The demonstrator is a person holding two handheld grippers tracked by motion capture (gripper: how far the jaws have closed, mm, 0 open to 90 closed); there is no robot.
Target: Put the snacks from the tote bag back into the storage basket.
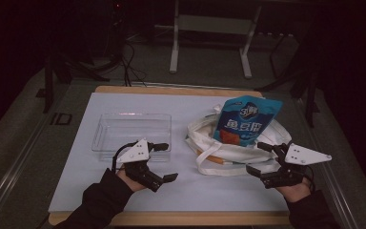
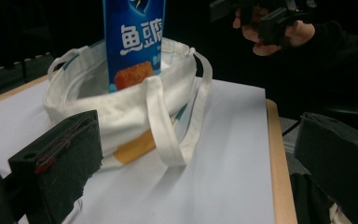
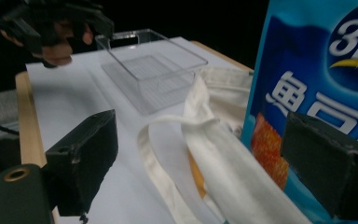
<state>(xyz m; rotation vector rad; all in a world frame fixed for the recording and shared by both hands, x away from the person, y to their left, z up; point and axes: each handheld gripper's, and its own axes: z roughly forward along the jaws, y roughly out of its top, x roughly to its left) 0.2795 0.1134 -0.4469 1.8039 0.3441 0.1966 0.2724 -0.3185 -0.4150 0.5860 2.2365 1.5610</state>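
I see both tongs wide open, empty: left gripper (image 1: 164, 162) beside clear tray (image 1: 106, 125), right gripper (image 1: 261, 157) near tote bag (image 1: 205, 131) holding blue snack pouch (image 1: 248, 119).

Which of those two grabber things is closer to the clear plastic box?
Left. The left gripper hovers at the clear box's near edge; the right gripper is beyond the white bag.

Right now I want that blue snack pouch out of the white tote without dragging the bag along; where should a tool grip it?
Probably the blue snack pouch by its top edge, coming from above: it stands upright in the white tote, upper half clear of the rim, lower part walled in by cloth. The open right tool is nearest; its jaws would have to close across the flat faces.
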